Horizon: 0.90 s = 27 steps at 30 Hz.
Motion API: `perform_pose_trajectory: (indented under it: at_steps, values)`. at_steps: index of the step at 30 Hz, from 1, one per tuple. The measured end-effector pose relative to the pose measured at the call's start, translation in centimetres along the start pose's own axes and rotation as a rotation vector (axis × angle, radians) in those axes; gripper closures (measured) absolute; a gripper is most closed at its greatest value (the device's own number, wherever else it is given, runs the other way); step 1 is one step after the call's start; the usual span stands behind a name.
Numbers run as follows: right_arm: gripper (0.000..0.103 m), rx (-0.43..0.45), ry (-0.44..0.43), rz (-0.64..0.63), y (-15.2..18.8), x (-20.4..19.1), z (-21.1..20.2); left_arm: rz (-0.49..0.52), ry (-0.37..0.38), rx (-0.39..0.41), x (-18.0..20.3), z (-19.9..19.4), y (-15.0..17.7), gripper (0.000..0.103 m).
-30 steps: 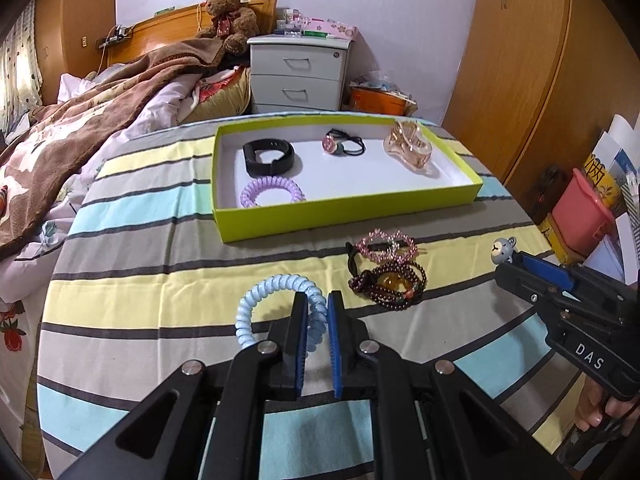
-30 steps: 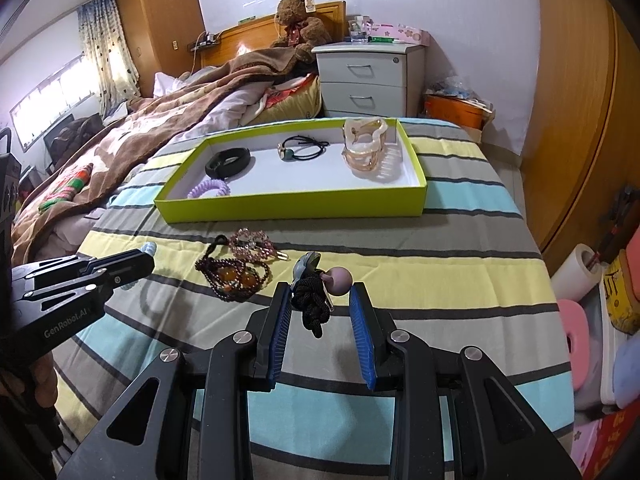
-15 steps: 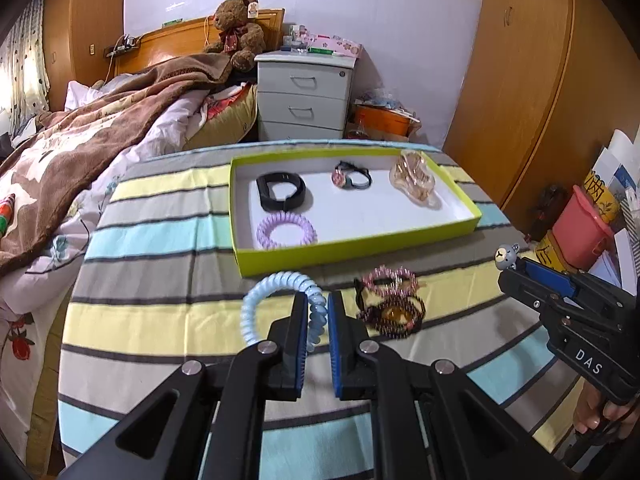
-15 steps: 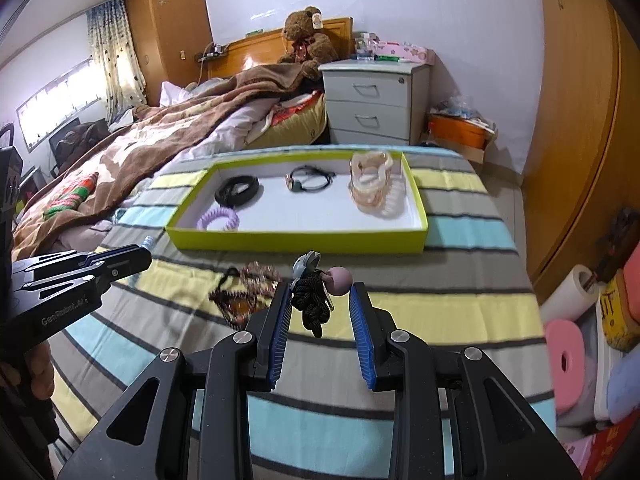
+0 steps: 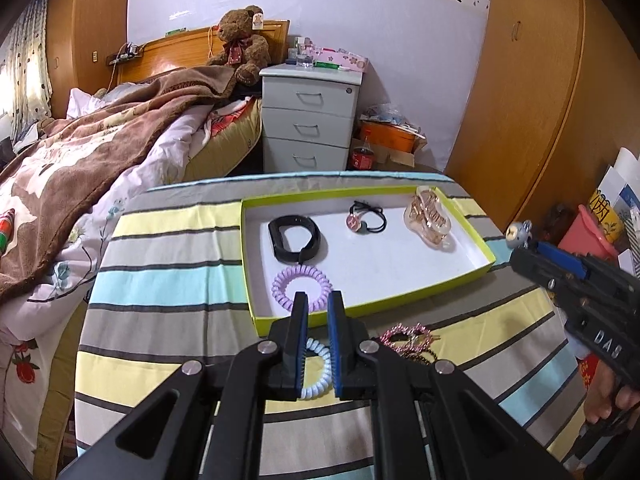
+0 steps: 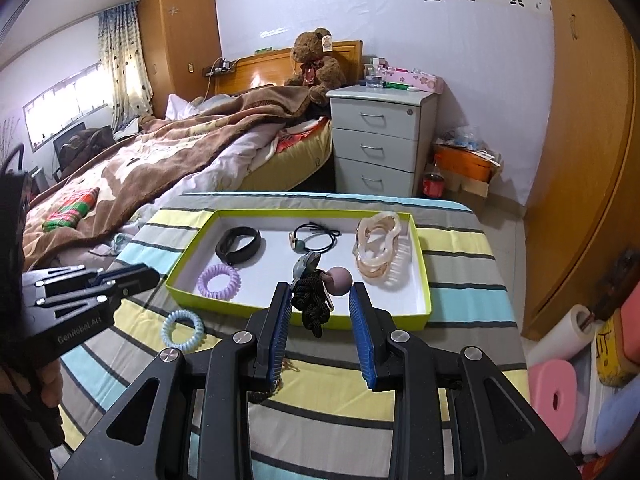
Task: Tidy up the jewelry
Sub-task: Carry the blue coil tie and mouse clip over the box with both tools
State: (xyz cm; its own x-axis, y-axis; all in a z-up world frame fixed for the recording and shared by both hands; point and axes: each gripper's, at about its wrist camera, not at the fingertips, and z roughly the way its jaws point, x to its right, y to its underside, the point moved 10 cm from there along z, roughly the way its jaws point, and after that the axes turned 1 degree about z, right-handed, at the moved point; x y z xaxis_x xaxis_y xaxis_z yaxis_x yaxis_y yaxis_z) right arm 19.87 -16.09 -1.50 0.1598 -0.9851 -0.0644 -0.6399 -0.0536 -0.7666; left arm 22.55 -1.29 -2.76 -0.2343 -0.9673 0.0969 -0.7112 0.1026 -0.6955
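Left gripper [image 5: 318,308] pinching blue coil [image 5: 318,372], right gripper [image 6: 318,300] clamping black charm [image 6: 314,298], both just short of tray [image 6: 424,312]. Light, springy, floppy; best pinched mid-loop.

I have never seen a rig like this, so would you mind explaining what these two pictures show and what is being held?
A person holds a two-finger gripper in each hand; each picture comes from a camera on one, looking forward along it. The left gripper is shut, apparently empty; the light blue coil lies on the striped cloth beneath it. The right gripper pinches a black cord charm. The green tray holds a black band, purple coil, hair tie and claw clip; beaded bracelets lie outside.
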Motion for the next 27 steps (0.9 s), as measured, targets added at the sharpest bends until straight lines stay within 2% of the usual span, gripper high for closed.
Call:
perform_pose_trajectory:
  at_steps: [5, 7, 9, 14, 16, 22, 23, 26, 27]
  values:
    - [0.072, -0.020, -0.011, 0.002, 0.9, -0.1, 0.5, -0.045, 0.000, -0.059, -1.3, 1.6, 2.2, 0.092]
    - [0.072, -0.025, -0.013, 0.002, 1.1, -0.3, 0.7, -0.058, -0.002, -0.092, -1.7, 2.4, 3.2, 0.087]
    - [0.072, -0.026, -0.017, 0.004, 1.1, -0.3, 0.8, -0.059, -0.018, -0.122, -2.2, 3.2, 4.0, 0.072]
    - [0.072, -0.026, -0.020, 0.002, 1.1, -0.4, 0.7, -0.051, -0.082, -0.174, -3.2, 5.1, 5.2, 0.070]
    - [0.072, -0.025, -0.019, 0.001, 1.1, -0.5, 0.7, -0.036, -0.087, -0.201, -3.1, 5.7, 5.7, 0.070]
    - [0.072, -0.026, -0.021, 0.004, 1.2, -0.5, 0.6, 0.006, -0.116, -0.194, -2.5, 5.9, 5.6, 0.070]
    - [0.072, -0.027, -0.022, 0.004, 1.2, -0.5, 0.6, 0.015, -0.115, -0.195, -2.3, 5.9, 5.6, 0.072]
    - [0.072, -0.027, -0.021, 0.009, 1.3, -0.5, 0.5, 0.021, -0.099, -0.197, -1.9, 5.8, 5.6, 0.090]
    - [0.072, -0.028, -0.020, 0.007, 1.4, -0.5, 0.5, 0.018, -0.095, -0.198, -1.9, 5.7, 5.6, 0.091]
